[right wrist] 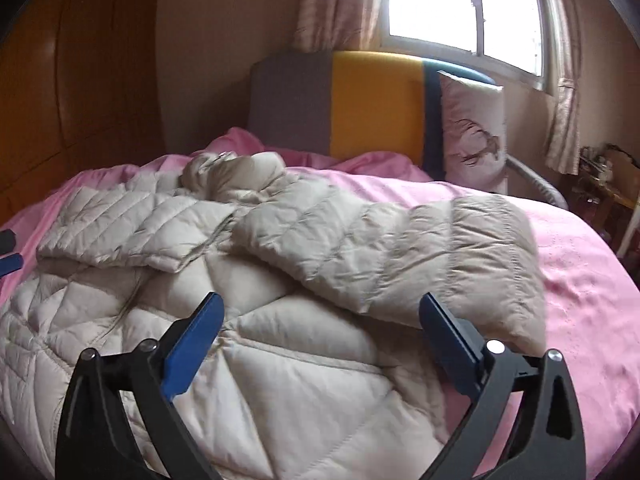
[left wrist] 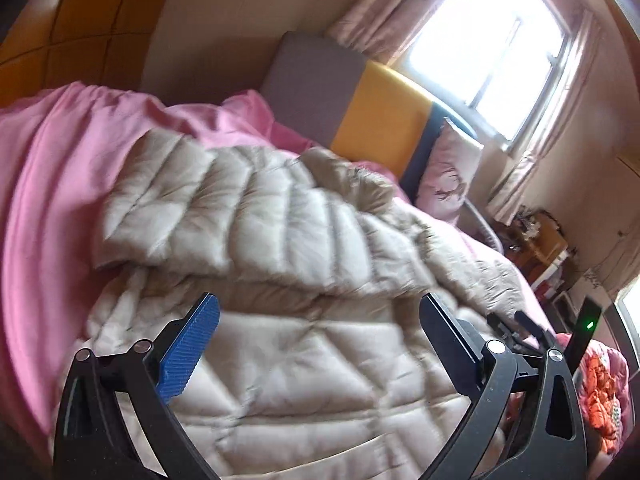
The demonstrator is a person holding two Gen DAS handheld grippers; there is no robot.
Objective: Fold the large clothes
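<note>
A beige quilted down jacket [right wrist: 280,320] lies spread on a bed with a pink sheet [right wrist: 580,280]. Both sleeves are folded across its body: the left sleeve [right wrist: 132,232] and the right sleeve [right wrist: 400,256]. Its fur-trimmed hood [right wrist: 224,172] lies toward the headboard. My right gripper [right wrist: 320,320] is open and empty, hovering above the jacket's body. My left gripper [left wrist: 320,320] is open and empty above the jacket [left wrist: 280,380], close to the folded sleeve [left wrist: 240,216]. The right gripper [left wrist: 524,330] shows at the right of the left wrist view.
A grey, yellow and blue headboard [right wrist: 360,108] stands at the far end with a pale pillow [right wrist: 472,136] against it. A wooden wardrobe [right wrist: 80,80] is at the left. A curtained window [right wrist: 460,8] and cluttered furniture [right wrist: 612,176] are at the right.
</note>
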